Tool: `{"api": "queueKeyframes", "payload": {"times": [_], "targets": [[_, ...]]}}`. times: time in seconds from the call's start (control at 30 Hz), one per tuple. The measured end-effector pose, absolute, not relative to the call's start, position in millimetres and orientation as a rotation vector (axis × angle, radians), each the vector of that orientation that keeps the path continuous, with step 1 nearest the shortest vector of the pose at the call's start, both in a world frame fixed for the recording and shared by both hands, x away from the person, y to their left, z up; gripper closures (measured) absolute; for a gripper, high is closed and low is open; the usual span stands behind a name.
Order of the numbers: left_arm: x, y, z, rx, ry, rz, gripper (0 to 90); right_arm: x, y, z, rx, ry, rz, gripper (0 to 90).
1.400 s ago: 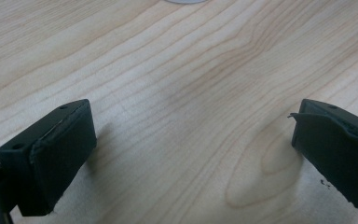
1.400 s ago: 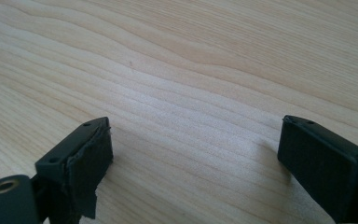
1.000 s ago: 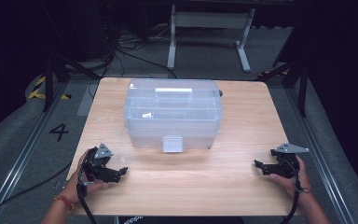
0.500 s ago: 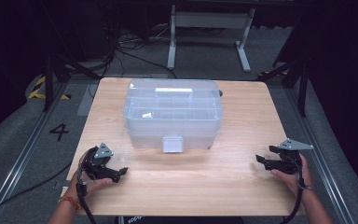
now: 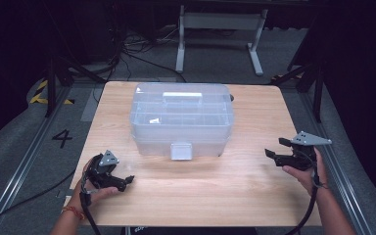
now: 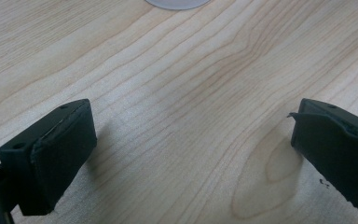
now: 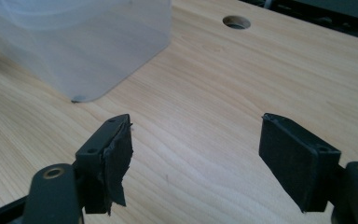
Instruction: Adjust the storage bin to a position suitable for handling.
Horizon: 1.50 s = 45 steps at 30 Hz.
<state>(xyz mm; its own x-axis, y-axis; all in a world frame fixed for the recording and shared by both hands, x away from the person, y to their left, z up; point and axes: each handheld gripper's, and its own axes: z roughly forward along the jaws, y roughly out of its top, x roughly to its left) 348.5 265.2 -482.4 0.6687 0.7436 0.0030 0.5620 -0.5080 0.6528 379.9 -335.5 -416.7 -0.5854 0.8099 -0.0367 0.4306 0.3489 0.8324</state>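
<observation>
A clear plastic box (image 5: 181,120) with a lid handle and a front latch (image 5: 181,151) stands shut in the middle of the wooden table (image 5: 200,196). My left gripper (image 5: 126,182) rests low at the table's near left, and its jaws stand wide apart over bare wood (image 6: 191,126). A rounded edge of the box (image 6: 177,3) shows at the top of that view. My right gripper (image 5: 275,148) hangs above the table's right side and points toward the box. Its jaws (image 7: 198,130) have just been closing slightly but remain open with nothing between them. The box's corner (image 7: 74,42) lies ahead of them.
A round hole (image 7: 236,21) pierces the tabletop beyond the box's far right corner. A metal stand (image 5: 220,24) and cables lie on the dark floor behind the table. A "4" (image 5: 62,138) is marked on the floor at the left.
My right gripper has risen off the table and shifted a little toward the box. The left gripper has stayed put.
</observation>
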Motion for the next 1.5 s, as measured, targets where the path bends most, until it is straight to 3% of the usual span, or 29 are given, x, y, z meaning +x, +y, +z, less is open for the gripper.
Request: {"api": "queueKeyframes", "payload": {"times": [0.83, 1.5], "targets": [[348, 265, -482, 2.252, 1.01, 0.368, 0.5, 407, -288, -351, 0.891, 2.162, 1.217, 28.1], [348, 265, -483, 2.249, 1.01, 0.369, 0.5, 425, -258, -322, 0.823, 2.156, 1.26, 32.2]]}}
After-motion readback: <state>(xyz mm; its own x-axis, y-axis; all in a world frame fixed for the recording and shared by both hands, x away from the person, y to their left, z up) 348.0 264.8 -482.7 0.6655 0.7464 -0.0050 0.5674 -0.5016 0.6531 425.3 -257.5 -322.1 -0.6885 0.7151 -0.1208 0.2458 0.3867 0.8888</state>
